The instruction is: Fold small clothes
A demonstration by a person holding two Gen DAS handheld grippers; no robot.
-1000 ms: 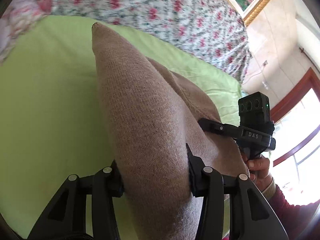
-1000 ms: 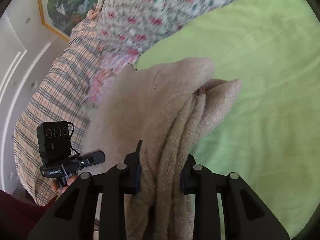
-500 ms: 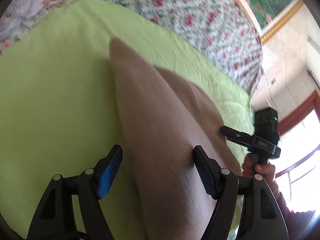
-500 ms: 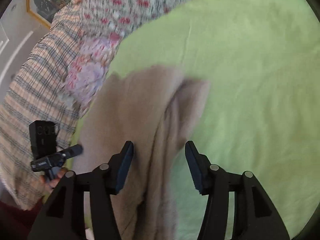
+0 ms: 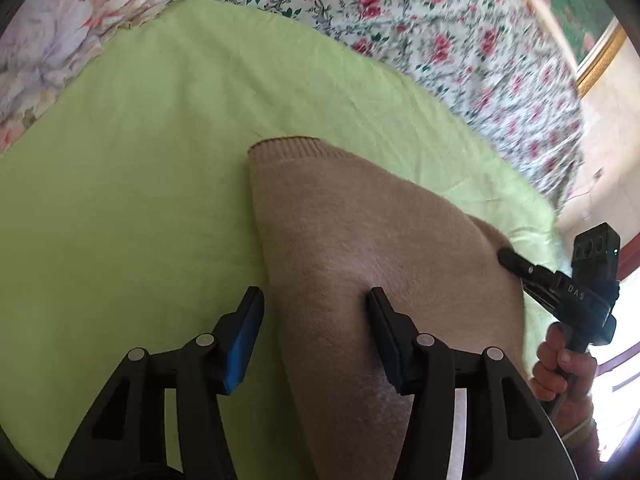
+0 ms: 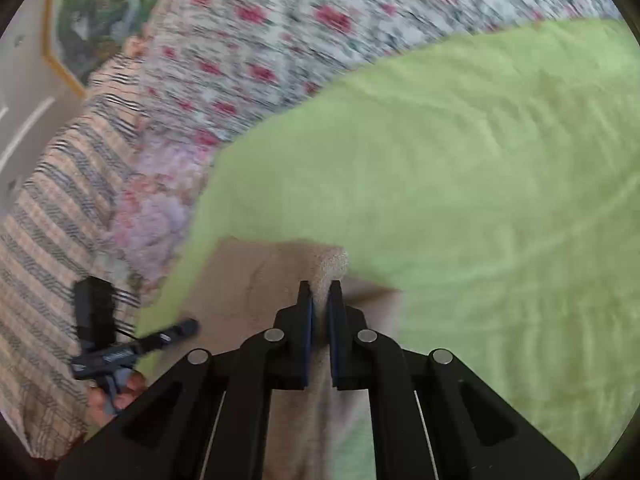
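A tan knit sweater (image 5: 372,240) is laid on the green sheet (image 5: 140,168), ribbed hem at the far end. The left gripper (image 5: 316,320) is spread and has just been closing; its right pad is touching the knit and its left pad stands just clear beside the sweater's left edge. The right gripper (image 6: 320,300) is pressed together, pinching a raised fold of the sweater. A floral bedspread (image 5: 440,40) is seen beyond.
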